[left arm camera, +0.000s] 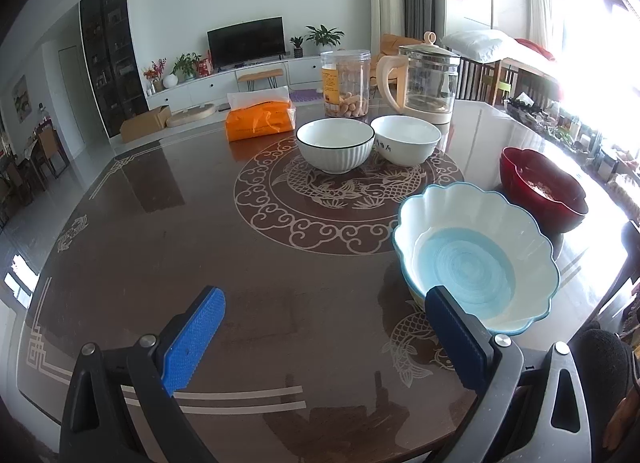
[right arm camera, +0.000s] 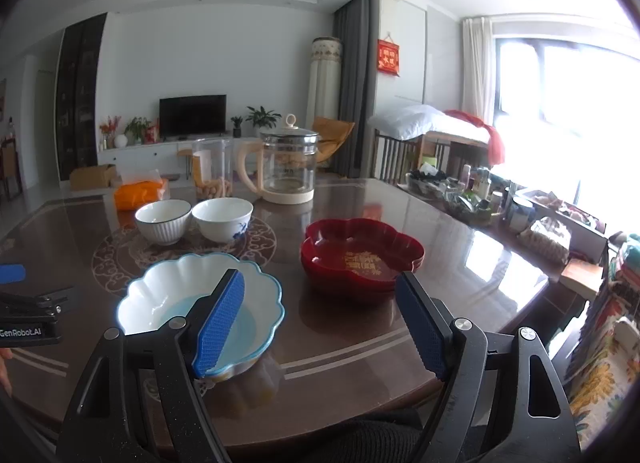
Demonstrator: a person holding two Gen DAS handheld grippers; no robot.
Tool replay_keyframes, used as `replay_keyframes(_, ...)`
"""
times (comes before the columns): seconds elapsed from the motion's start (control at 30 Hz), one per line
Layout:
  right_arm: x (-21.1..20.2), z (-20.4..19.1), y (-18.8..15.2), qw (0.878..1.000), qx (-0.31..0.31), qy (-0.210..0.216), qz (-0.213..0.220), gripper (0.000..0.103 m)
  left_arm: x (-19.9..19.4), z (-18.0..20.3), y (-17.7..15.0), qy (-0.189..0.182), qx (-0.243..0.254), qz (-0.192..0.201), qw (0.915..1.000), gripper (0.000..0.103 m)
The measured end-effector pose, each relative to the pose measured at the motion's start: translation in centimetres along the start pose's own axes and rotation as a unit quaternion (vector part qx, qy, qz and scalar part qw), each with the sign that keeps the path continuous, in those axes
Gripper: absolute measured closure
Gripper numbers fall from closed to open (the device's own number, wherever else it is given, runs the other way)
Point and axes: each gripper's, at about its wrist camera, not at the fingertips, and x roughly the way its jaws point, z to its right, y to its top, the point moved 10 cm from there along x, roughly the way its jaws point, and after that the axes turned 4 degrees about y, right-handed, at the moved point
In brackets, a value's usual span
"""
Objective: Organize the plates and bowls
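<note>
Four dishes are sitting separately on a dark patterned table [left arm camera: 160, 263]: a scalloped white-and-blue ceramic bowl [left arm camera: 472, 259] nearest, a red lobed plastic dish [right arm camera: 360, 255] beside it, and a ribbed white bowl [left arm camera: 335, 143] with a plain white bowl [left arm camera: 405, 139] behind. The left gripper [left arm camera: 324, 327] and right gripper [right arm camera: 320, 323] are hovering wide open, holding nothing, likely readying to stack.

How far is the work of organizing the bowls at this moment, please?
Nothing looks stacked yet. The blue scalloped bowl, red bowl, ribbed white bowl and plain white bowl each sit separately on the table. The left gripper and right gripper are open and empty. All sorting remains.
</note>
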Motion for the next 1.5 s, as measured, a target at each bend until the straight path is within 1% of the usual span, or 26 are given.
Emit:
replay_keyframes(0.53, 0.4, -0.3, -0.1, 1.000, -0.014, -0.002, -0.010, 0.022, 1.3, -3.2, -1.4, 0.006, -0.045, -0.023, 0.9987, 0.003)
replay_keyframes(0.9, 0.4, -1.3, -0.1, 0.999, -0.042, -0.004, -0.009, 0.022, 2.0, -4.7, -2.4, 0.004, -0.066, -0.037, 0.9971, 0.003)
replay_keyframes(1.17, 0.3, -2.3, 0.0, 0.998, -0.067, 0.001, -0.005, 0.022, 2.4, -5.0, -2.6, 0.003, -0.068, -0.038, 0.9970, 0.003)
replay_keyframes(1.37, 0.4, -2.5, 0.0, 0.998, -0.066, 0.011, -0.007, 0.022, 2.5, -5.2, -2.4, 0.003, -0.065, -0.036, 0.9972, 0.003)
replay_keyframes(1.5, 0.6, -2.5, 0.0, 0.998, -0.061, 0.027, -0.016, 0.022, 2.5, -5.5, -1.9, 0.008, -0.057, -0.029, 0.9979, 0.003)
